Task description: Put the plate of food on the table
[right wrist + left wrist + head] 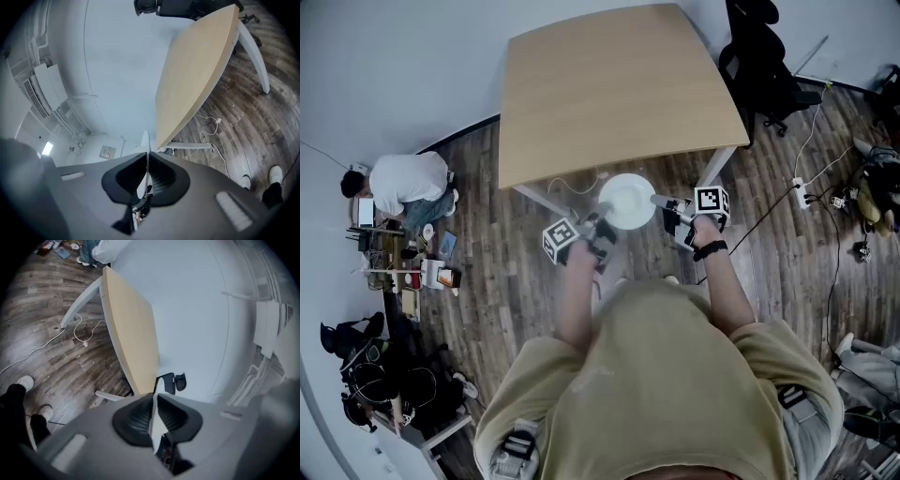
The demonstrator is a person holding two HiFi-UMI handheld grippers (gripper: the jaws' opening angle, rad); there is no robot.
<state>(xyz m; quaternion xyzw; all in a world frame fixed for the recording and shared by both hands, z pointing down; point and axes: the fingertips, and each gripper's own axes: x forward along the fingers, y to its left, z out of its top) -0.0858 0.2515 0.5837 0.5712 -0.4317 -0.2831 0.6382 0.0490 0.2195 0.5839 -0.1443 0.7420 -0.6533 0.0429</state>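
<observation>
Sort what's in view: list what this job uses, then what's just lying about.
Job in hand: plate, gripped at its rim by the left gripper and right gripper; table.

Lying about: office chair; power strip; person crouching on the floor.

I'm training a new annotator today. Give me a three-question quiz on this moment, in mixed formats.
1. True or false: the white plate already rests on the wooden table.
2. What clamps the plate's rim? A) only the left hand-held gripper B) only the right hand-held gripper C) both
3. Fill in: the person in the white shirt is down on the ____.
Key: 1 false; 2 C; 3 floor.
</observation>
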